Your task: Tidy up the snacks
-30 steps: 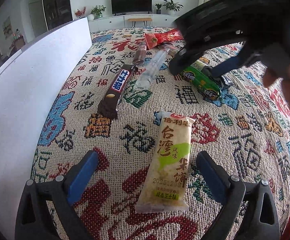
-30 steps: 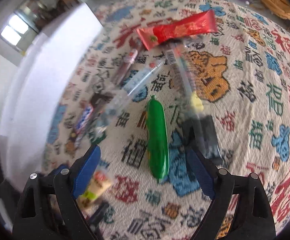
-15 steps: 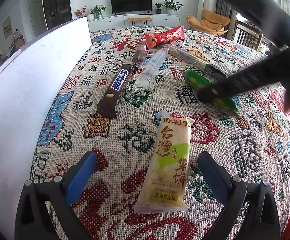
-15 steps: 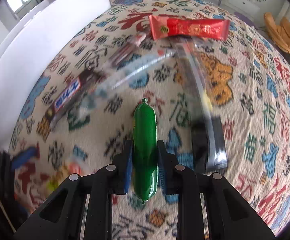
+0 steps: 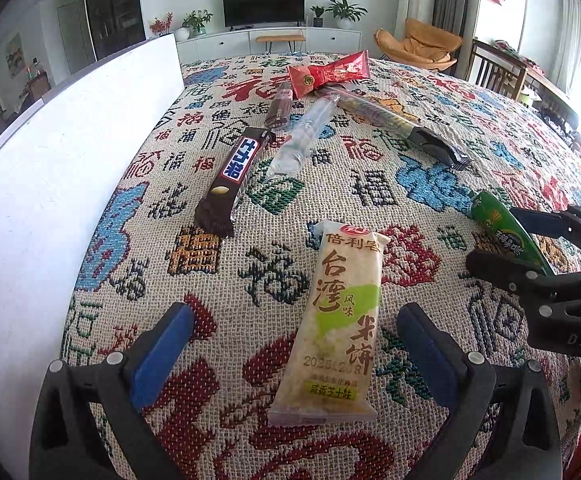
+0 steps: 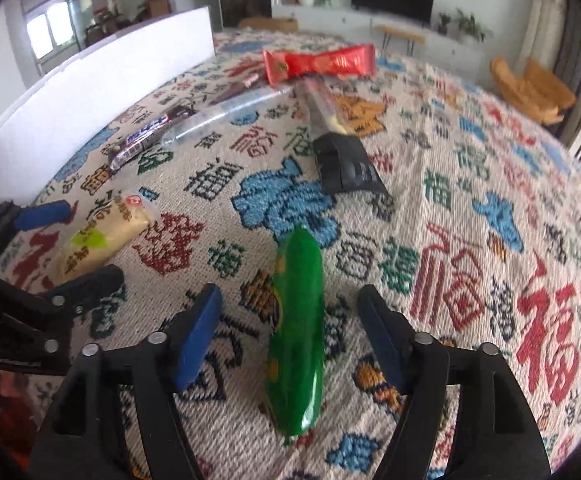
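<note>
A green sausage-shaped snack (image 6: 296,320) lies flat on the patterned cloth (image 6: 470,208). It sits between the fingers of my right gripper (image 6: 288,296), whose jaws are opening; the blue pads stand clear of it on both sides. In the left wrist view the same green snack (image 5: 502,228) and right gripper (image 5: 506,240) appear at the right edge. My left gripper (image 5: 294,316) is open and straddles a beige rice-cracker pack (image 5: 342,320) without touching it. The right wrist view has this pack (image 6: 98,236) and the left gripper (image 6: 70,244) at the far left.
Farther back lie a dark chocolate bar (image 5: 236,170), a clear tube pack (image 5: 304,136), a small brown bar (image 5: 282,106), a red pack (image 5: 328,74) and a long pack with a black end (image 5: 406,128). A white board (image 5: 70,140) stands along the left side.
My right gripper shut on the green snack, carried it toward the near right beside the rice-cracker pack, and its jaws have now come apart. The left gripper kept still.
</note>
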### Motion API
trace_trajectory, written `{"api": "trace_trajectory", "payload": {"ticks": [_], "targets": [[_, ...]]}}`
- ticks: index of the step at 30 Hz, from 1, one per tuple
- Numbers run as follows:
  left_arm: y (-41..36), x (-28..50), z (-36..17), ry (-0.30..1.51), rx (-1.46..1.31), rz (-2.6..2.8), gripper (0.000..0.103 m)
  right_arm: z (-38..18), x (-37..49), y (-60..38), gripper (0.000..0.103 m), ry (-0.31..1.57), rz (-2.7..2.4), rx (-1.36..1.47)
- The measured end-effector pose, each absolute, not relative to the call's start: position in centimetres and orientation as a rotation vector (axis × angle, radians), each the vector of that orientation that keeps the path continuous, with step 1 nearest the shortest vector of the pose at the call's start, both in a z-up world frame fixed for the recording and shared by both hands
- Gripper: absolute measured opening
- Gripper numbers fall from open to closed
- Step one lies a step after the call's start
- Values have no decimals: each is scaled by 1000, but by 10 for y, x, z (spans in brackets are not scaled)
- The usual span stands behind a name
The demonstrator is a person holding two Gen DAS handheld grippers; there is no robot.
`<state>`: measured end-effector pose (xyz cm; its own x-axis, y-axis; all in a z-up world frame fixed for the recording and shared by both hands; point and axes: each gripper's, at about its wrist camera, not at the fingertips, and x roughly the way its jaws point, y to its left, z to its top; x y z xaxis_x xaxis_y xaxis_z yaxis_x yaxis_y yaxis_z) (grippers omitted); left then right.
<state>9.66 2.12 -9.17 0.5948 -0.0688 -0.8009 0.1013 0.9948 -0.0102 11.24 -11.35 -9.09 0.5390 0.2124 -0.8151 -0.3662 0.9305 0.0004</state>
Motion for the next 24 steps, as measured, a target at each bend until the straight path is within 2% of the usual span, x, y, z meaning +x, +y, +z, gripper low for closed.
{"api": "trace_trajectory", "payload": {"ticks": [7,24], "targets": [[21,96,-92,929,37,-99,101,-95,116,-115,83,917,344,-152],[21,96,-92,929,37,-100,102,-96,115,-115,83,916,343,-157]]}}
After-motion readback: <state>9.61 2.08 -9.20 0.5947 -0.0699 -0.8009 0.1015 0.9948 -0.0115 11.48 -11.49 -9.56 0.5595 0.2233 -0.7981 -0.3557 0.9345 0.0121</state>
